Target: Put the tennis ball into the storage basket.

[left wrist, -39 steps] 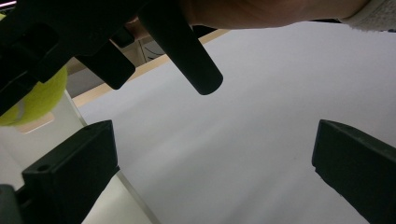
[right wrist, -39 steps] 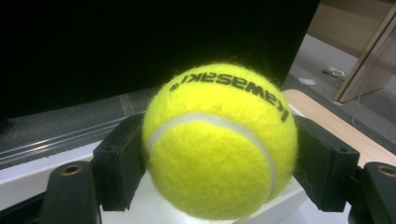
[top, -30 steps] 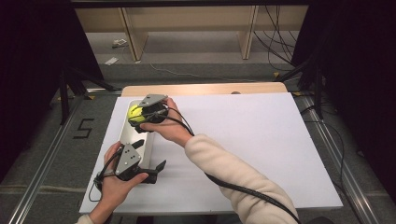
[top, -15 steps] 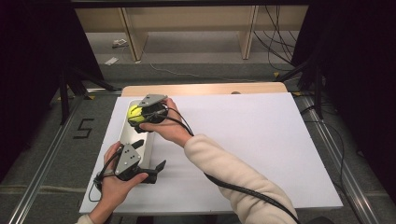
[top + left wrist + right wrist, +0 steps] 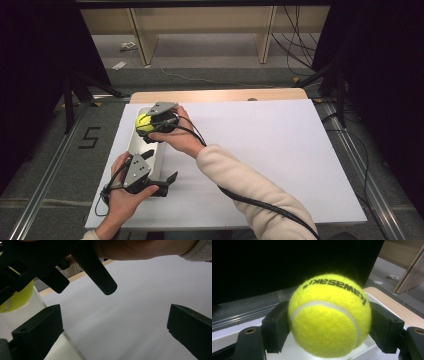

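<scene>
- The right gripper (image 5: 329,322) clamps a fuzzy yellow tennis ball (image 5: 329,317) between its jaws, above the far end of a long white tray (image 5: 134,145).
- The left gripper (image 5: 115,332), jaws spread and empty, rests beside the tray's near end on the white table sheet (image 5: 280,145).

Left gripper (image 5: 169,179): I note a black body, a grey three-cornered plate (image 5: 136,169) on top carrying small dark screw heads, and a black cable looping out behind the hand. Jaws are blocky matt black; one shows a small round screw hole.

Right gripper (image 5: 148,131): I log the same black build, its own grey plate, and a thick black cable (image 5: 260,204) trailing back along a cream fleece sleeve (image 5: 250,192). Screw holes sit behind each jaw.
</scene>
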`<state>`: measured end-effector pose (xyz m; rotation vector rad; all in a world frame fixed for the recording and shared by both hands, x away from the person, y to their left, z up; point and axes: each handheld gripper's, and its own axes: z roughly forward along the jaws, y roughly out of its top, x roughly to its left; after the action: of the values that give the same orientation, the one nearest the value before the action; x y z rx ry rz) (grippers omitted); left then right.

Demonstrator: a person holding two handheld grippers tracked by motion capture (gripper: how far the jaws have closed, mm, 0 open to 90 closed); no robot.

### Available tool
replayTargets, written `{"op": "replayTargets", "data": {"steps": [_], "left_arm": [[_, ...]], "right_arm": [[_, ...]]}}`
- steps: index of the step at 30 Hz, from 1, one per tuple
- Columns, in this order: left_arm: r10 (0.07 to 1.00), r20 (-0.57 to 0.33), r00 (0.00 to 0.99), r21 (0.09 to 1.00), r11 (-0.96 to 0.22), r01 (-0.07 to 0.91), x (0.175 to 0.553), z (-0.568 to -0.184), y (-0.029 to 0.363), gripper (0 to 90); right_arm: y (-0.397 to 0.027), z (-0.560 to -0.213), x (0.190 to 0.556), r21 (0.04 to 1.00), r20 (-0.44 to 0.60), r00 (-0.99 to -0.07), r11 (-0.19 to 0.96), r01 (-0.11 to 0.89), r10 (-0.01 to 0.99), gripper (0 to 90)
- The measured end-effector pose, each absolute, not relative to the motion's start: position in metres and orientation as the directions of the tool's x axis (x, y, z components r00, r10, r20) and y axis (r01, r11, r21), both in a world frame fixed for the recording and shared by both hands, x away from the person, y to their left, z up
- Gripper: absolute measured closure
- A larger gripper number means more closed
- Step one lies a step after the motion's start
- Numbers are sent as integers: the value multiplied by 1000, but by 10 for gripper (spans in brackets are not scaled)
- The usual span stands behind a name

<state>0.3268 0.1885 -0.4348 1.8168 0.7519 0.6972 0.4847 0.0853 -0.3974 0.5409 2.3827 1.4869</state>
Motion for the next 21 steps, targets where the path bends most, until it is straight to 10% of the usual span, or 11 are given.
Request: {"op": "replayTargets", "data": {"steps": [21], "left_arm": [[762,120,636,940,-294,174,326,-434,188,0]], "right_arm": [[91,-395,486,901,-34,-893,401,167,448,261]]}}
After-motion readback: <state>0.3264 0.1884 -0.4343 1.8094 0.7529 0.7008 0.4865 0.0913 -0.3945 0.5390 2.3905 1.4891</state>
